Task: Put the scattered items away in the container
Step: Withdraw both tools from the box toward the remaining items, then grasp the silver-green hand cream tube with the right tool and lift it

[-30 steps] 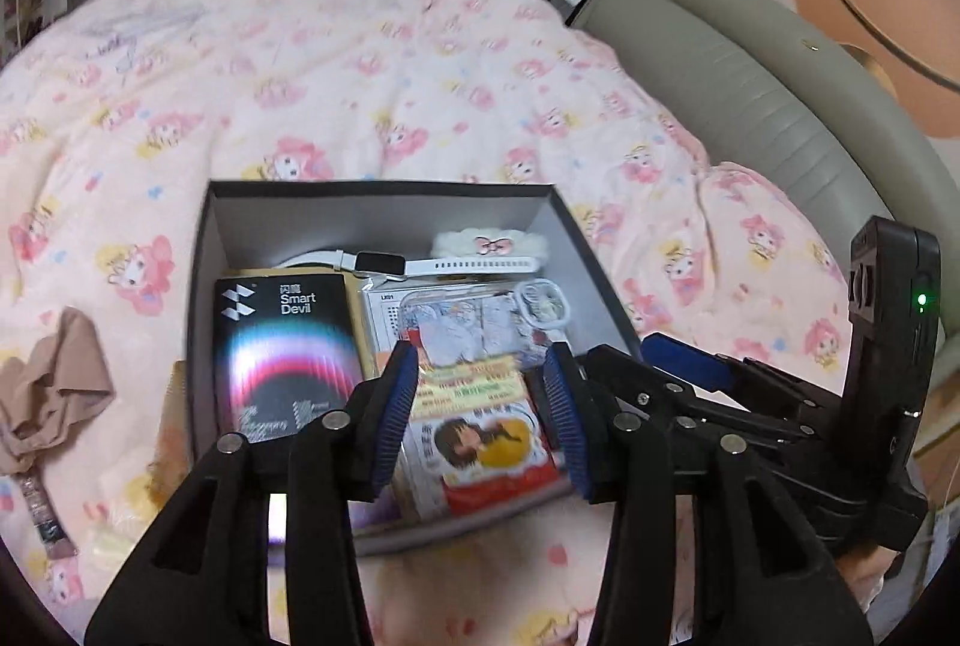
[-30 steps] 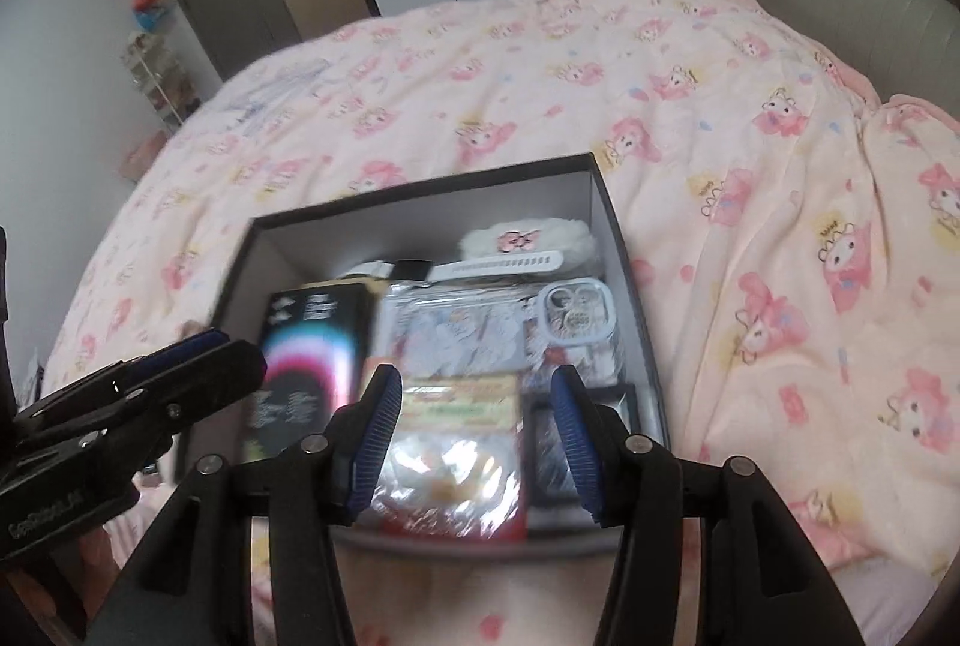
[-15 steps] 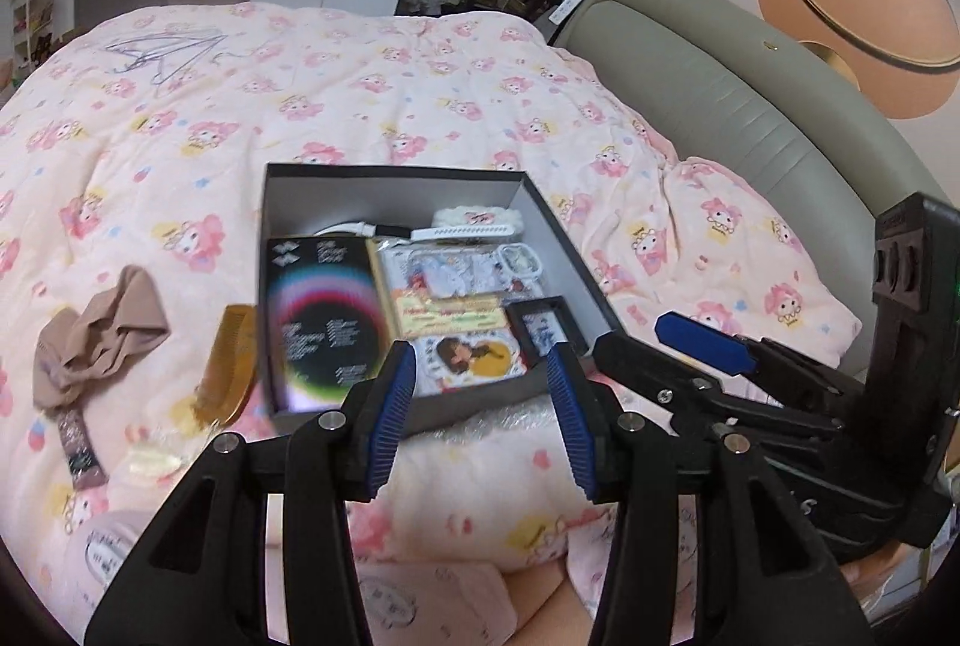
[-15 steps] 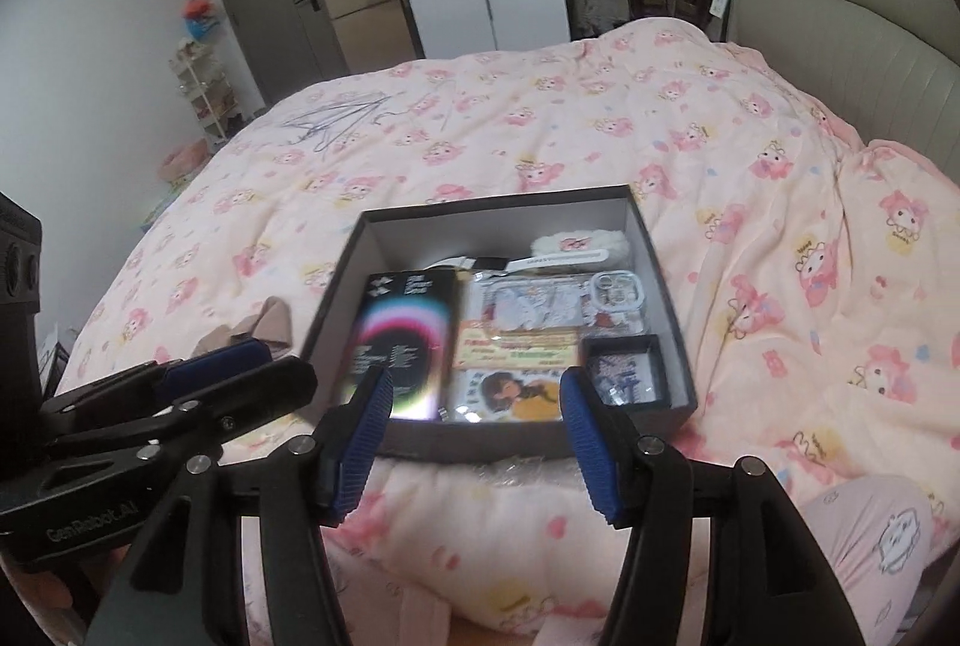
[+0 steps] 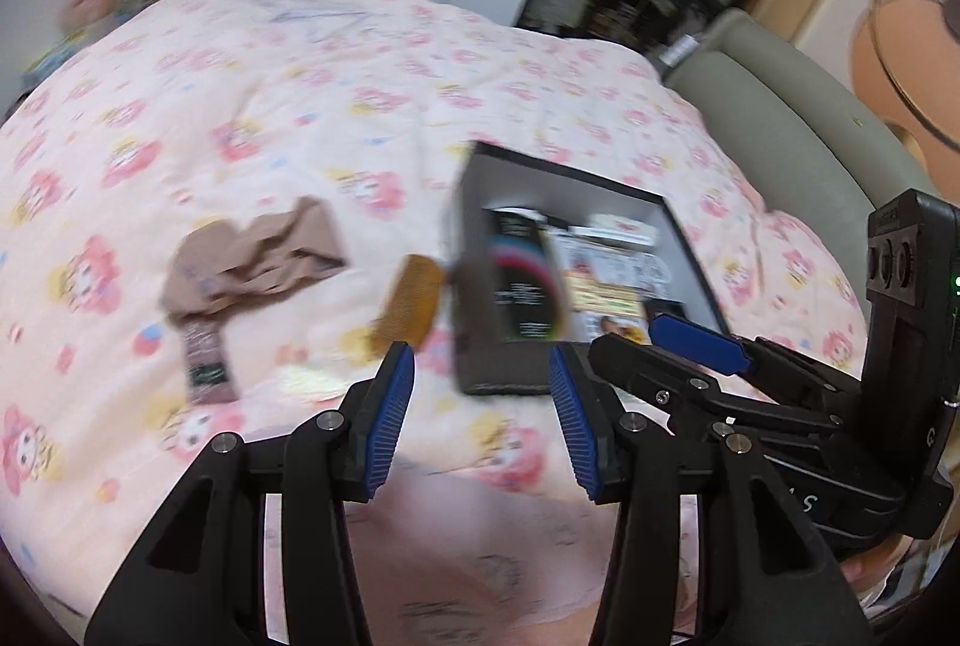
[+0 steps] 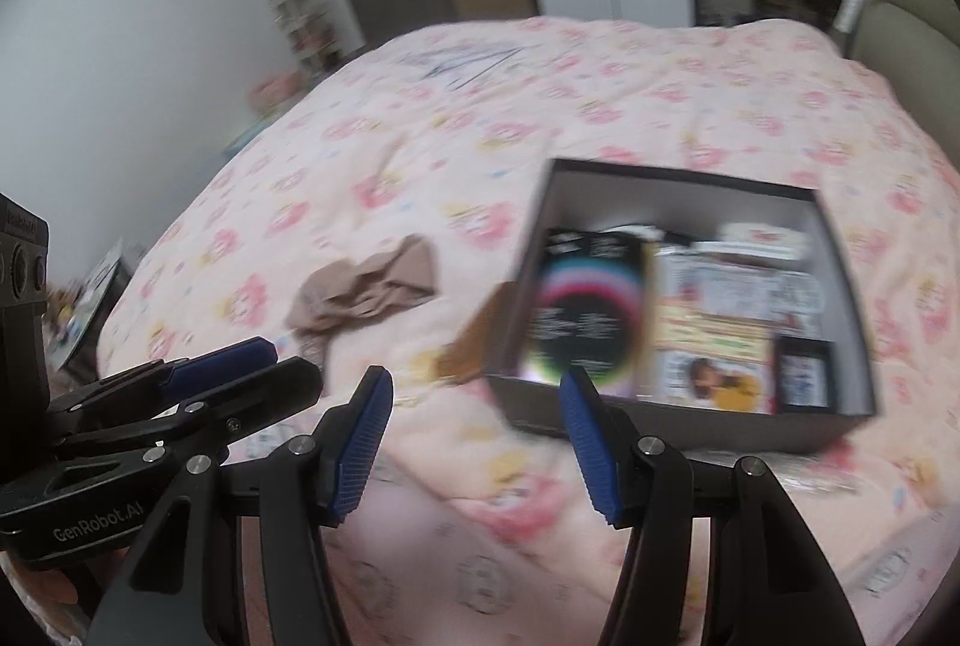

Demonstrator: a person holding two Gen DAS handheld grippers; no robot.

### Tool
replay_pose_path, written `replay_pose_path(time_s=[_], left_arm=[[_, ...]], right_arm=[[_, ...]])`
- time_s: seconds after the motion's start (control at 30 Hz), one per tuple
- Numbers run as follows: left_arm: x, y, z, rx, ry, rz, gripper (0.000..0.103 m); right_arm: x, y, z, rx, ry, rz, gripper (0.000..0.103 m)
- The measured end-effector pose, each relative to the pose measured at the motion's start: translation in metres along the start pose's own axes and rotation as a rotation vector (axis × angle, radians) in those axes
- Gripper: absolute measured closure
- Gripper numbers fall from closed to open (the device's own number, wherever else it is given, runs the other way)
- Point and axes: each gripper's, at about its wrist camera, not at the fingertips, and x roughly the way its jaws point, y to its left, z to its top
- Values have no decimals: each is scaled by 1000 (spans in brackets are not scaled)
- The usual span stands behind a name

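Off to my left the beige stockings [image 5: 252,259] and, nearer the box [image 6: 678,409], the amber comb [image 5: 408,307] lie loose on the pink quilt [image 5: 240,106], so I judge I'm between picks. My left gripper [image 5: 480,415] and right gripper [image 6: 477,439] both hang spread wide, empty. Next I'd lower the left one astride the comb, pinch, and carry it rightward into the box.

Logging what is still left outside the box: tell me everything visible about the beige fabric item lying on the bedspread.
The beige fabric item looks like thin, soft, stretchy cloth, crumpled into a loose bunch with folds. It lies flat on the pink cartoon-print bedspread, well left of the dark box and left of the amber comb, touching neither. A darker patterned strip runs from its near end toward the camera. Motion blur hides finer detail. Nothing grips it; the bedspread alone supports it.
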Motion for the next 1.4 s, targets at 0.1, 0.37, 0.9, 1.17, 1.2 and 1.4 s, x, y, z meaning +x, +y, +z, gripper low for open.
replay_pose_path(time_s=[0.1, 0.37, 0.9, 1.17, 1.2, 1.4], left_arm=[[-1, 31, -5, -63, -5, 24, 55], [5, 105, -13, -208, -13, 36, 55], [125, 234, -22, -446, 200, 4, 57], [155, 226, -10, -503, 287, -278, 59], [154, 222, -7, -499, 287, -331, 64], [150, 216, 3, -416, 260, -131, 60]], right_arm=[[27, 20, 4, -16, 64, 63, 49], [95, 67, 13, -82, 180, 159, 49], [222, 68, 25, -86, 416, 177, 49], [233, 54, 27, -64, 435, 164, 49], [230, 52, 28, -56, 430, 168, 49], [233, 48, 26, -43, 464, 209, 48]])
